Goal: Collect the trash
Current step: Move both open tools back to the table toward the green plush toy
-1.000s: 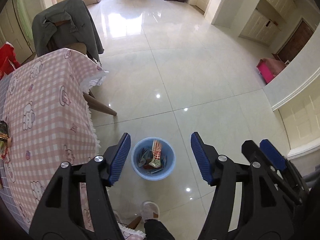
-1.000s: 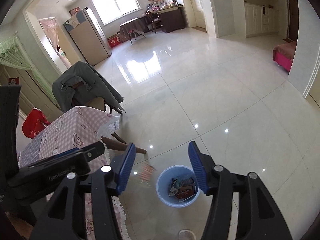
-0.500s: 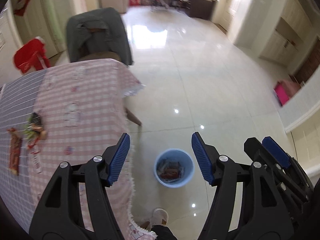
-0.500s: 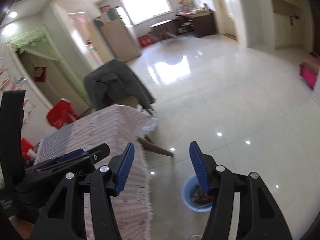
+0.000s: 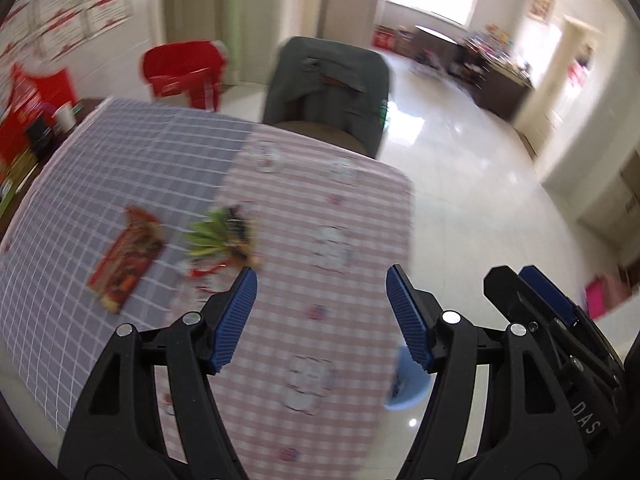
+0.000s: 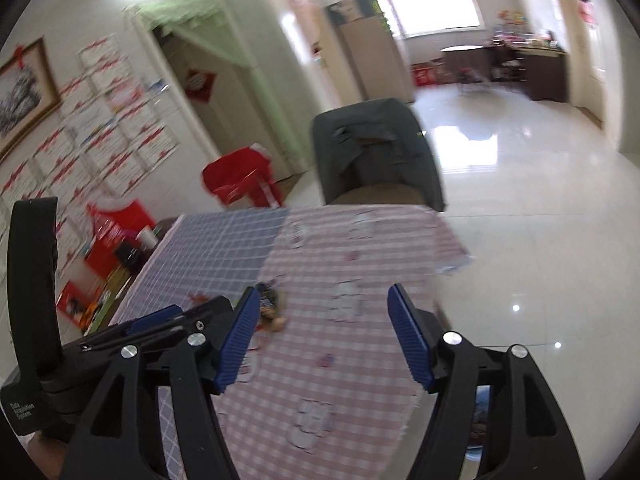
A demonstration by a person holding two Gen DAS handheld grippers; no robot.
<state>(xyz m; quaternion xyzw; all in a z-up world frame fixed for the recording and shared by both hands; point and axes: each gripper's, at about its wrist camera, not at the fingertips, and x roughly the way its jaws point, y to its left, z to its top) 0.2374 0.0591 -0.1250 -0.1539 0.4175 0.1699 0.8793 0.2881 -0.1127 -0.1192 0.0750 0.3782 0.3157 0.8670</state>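
A red snack wrapper [image 5: 127, 256] lies on the blue-checked part of the table. A green and dark wrapper [image 5: 222, 232] lies beside it to the right, with small red scraps [image 5: 204, 274] below it. The dark wrapper also shows in the right wrist view [image 6: 267, 304]. The blue trash bin [image 5: 408, 390] stands on the floor past the table's right edge, mostly hidden. My left gripper [image 5: 321, 318] is open and empty above the pink-checked cloth [image 5: 320, 352], right of the wrappers. My right gripper [image 6: 322, 338] is open and empty above the same cloth.
A chair draped with a grey jacket [image 5: 328, 88] stands at the table's far end. Red bags [image 5: 182, 70] sit by the wall behind. A paper cup [image 5: 65, 115] and clutter lie at the far left. Glossy tiled floor [image 5: 480, 184] spreads to the right.
Both grippers have swung up and left from the bin on the floor to over the table. The wrappers have come into view. Both stay open.
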